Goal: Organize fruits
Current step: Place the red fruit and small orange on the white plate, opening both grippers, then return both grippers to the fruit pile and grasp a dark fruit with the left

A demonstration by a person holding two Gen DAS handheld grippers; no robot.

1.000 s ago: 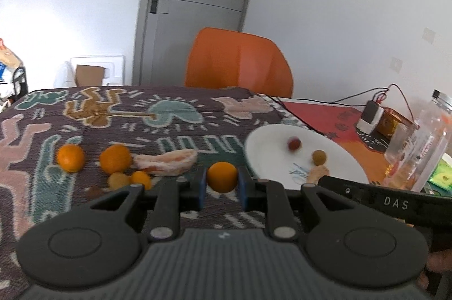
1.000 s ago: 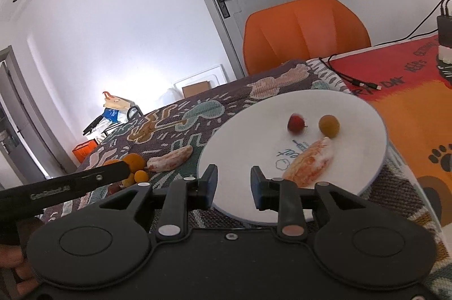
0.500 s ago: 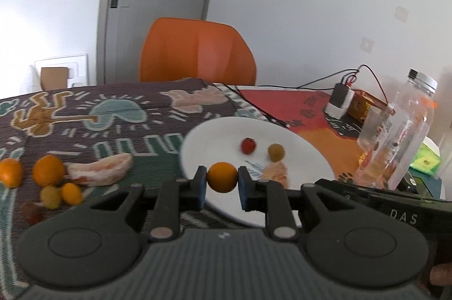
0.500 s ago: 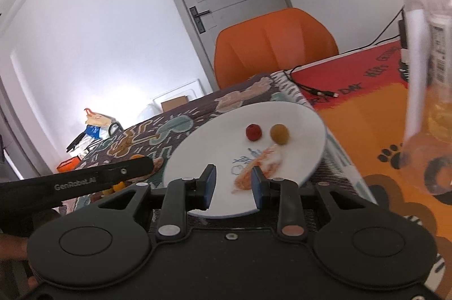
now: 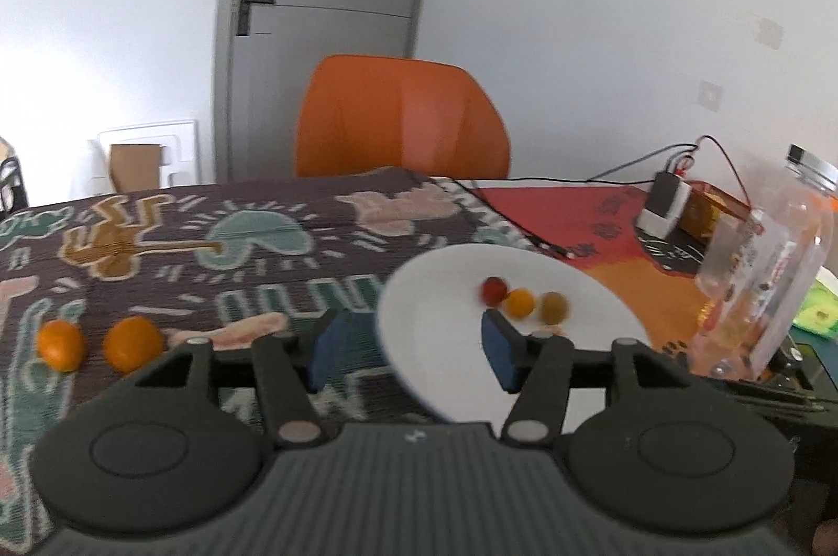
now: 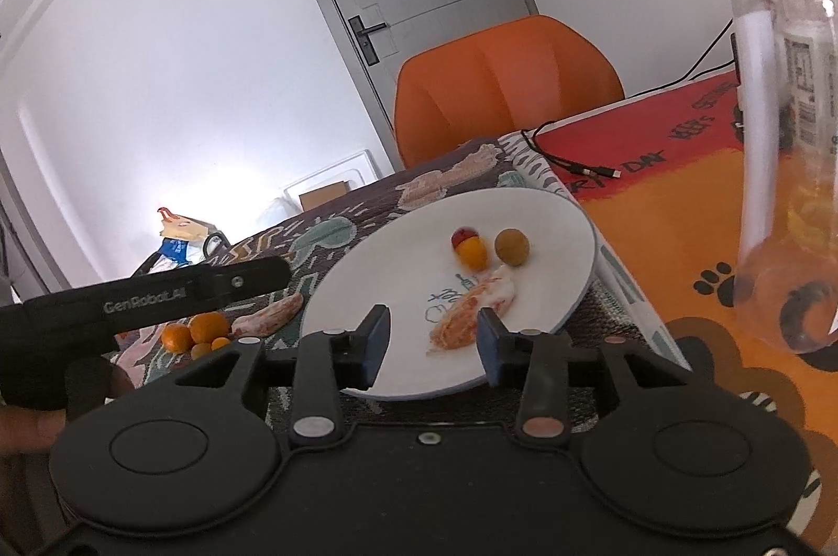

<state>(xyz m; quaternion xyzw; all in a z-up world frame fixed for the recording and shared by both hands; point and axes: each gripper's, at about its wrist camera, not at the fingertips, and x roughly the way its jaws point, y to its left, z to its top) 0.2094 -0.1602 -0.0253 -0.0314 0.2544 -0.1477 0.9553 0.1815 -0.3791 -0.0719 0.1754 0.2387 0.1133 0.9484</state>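
While the left wrist view was blurred, the left claw (image 5: 411, 354) stood wide apart and empty over the near edge of the white plate (image 5: 434, 346). On the plate lay a red fruit (image 5: 494, 290), a small orange fruit (image 5: 520, 302) and a yellow-green fruit (image 5: 553, 305), side by side. Two oranges (image 5: 133, 342) sat on the patterned surface (image 5: 157, 252) to the left, well apart from the plate, next to a peeled fruit piece (image 5: 246, 328). A clear bottle (image 5: 759, 262) stood to the right.

From the right wrist view, the right claw (image 6: 432, 349) was also spread and held nothing, above the plate's (image 6: 555, 215) near rim. The small orange fruit (image 6: 471, 253) touched the red one (image 6: 463, 235), with the yellow-green fruit (image 6: 512, 246) just beside. A peeled segment (image 6: 469, 312) lay on the plate between the fingers. The left gripper's arm (image 6: 157, 291) crossed at left, above the oranges (image 6: 208, 326) and another peeled piece (image 6: 269, 314).
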